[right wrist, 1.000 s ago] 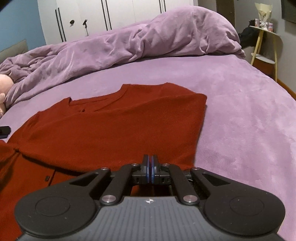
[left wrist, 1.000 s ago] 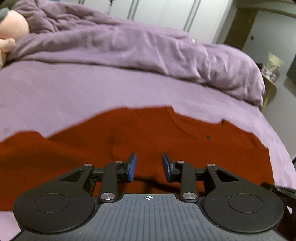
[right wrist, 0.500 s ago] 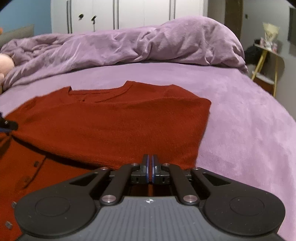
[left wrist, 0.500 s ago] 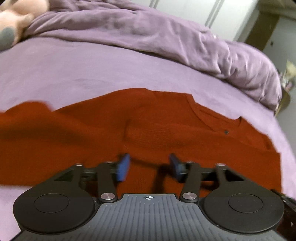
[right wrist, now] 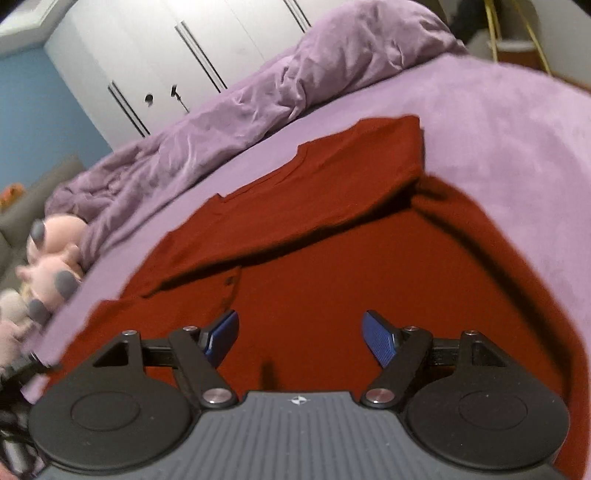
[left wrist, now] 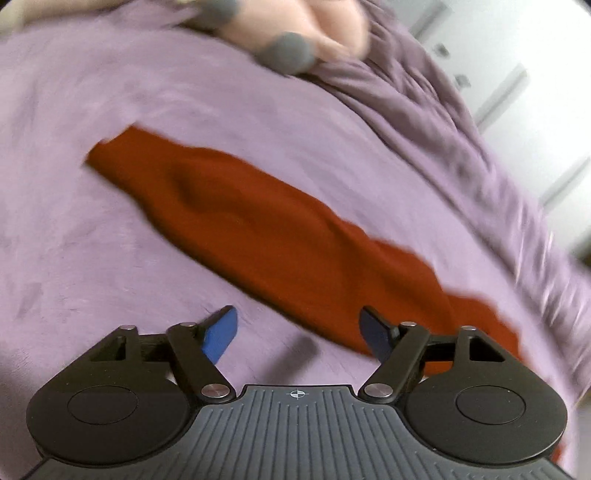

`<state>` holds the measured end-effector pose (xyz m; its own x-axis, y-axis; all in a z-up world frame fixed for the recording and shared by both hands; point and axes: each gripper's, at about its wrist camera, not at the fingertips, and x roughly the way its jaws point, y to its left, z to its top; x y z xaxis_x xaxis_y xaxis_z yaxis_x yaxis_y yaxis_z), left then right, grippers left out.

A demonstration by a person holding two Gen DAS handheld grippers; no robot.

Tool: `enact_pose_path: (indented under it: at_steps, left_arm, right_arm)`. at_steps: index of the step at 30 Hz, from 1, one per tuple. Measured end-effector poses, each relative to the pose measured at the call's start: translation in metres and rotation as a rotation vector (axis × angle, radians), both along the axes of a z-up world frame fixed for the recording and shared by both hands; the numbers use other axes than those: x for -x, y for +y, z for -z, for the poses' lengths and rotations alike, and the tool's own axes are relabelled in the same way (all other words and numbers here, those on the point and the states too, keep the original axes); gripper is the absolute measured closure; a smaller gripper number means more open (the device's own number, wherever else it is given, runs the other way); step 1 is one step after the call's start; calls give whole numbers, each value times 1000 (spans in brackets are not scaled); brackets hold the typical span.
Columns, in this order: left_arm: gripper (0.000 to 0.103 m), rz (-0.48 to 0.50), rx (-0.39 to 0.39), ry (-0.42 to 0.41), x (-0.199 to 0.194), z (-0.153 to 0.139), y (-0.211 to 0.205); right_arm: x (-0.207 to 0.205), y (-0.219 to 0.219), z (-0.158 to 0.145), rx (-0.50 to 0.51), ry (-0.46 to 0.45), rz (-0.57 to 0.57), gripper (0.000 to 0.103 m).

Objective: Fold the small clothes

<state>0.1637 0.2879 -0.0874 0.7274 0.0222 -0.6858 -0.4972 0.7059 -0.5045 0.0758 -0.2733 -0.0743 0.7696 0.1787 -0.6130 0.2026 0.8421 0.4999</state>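
Right gripper [right wrist: 299, 338] low centre of right wrist view; jaws opening, nothing between, red cardigan [right wrist: 332, 280] spread beneath; one sleeve [right wrist: 295, 206] already folded across body, mid frame; judged: first fold done; left gripper [left wrist: 298, 334] low centre of left wrist view, jaws opening, empty, over bare purple bedspread [left wrist: 110, 258]; other sleeve [left wrist: 258, 221] stretched unfolded, mid frame, blurred; left: second sleeve, then body folds; plush toy [left wrist: 295, 33] at top edge.

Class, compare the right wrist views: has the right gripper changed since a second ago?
Yes. The right gripper, shut before, now has its jaws opening with nothing between them, above the red sweater. Its view has also rolled: the wardrobe now leans.
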Motion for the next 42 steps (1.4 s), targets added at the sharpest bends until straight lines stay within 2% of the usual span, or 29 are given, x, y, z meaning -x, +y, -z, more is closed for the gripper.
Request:
enact_pose_path:
  at_steps: [2, 3, 4, 5, 6, 7, 11, 13, 16, 20, 22, 24, 26, 27, 29, 30, 33, 37, 40, 42]
  left_arm:
    - [40, -78, 81, -46, 2, 7, 24]
    - [49, -107, 119, -62, 2, 12, 35]
    - [62, -136, 157, -69, 2, 16, 47]
    - [70, -168, 191, -71, 1, 20, 59]
    - [87, -204, 221, -68, 0, 25, 67]
    - [92, -237, 259, -69, -1, 31, 75]
    - [93, -307, 413, -138, 1, 49, 94]
    - [94, -316, 435, -148, -1, 51, 95]
    - [95, -254, 315, -156, -11, 31, 83]
    - [95, -73, 190, -273, -32, -24, 41]
    - [95, 68, 162, -342, -49, -56, 0]
    - [95, 246, 133, -417, -63, -85, -58]
    - [94, 427, 105, -441, -74, -102, -115]
    - [90, 506, 81, -422, -81, -105, -144]
    - [70, 614, 14, -364, -88, -100, -191]
    - [59, 629, -14, -325, -92, -92, -206]
    - [58, 613, -49, -192, -99, -63, -221]
    - [55, 490, -30, -40, -98, -22, -191]
    - [53, 438, -22, 21, -97, -4, -174]
    - [53, 453, -24, -1, -85, 3, -168]
  right_arm:
    - [-1, 5, -2, -11, 9, -5, 29]
    - [-2, 9, -3, -5, 16, -17, 30]
    - [-3, 12, -4, 0, 17, -26, 30]
    - [-3, 17, -5, 7, 16, -33, 30]
    - [-4, 20, -6, 6, 15, -42, 30]
    - [-5, 23, -6, 3, 14, -48, 30]
    - [-8, 35, -8, 17, 9, -65, 30]
    - [-9, 39, -9, 55, 4, -57, 30]
    - [-8, 34, -9, 56, -5, -26, 30]
    - [-6, 21, -6, 29, -3, -3, 30]
    - [-3, 16, -3, -2, -5, 7, 30]
    - [-2, 11, 0, -35, 2, 18, 30]
    - [-1, 10, 1, -55, -2, 29, 30]
    - [0, 9, 0, -64, -7, 30, 30]
    - [1, 9, -3, -76, -22, 20, 30]
    - [1, 8, -5, -77, -24, 15, 30]
    - [-3, 3, -10, -71, -22, -11, 30]
    - [-26, -2, -17, -68, -20, -66, 30]
    - [-61, 7, -23, -71, -42, -130, 30]
    - [-88, 13, -22, -102, -53, -157, 30]
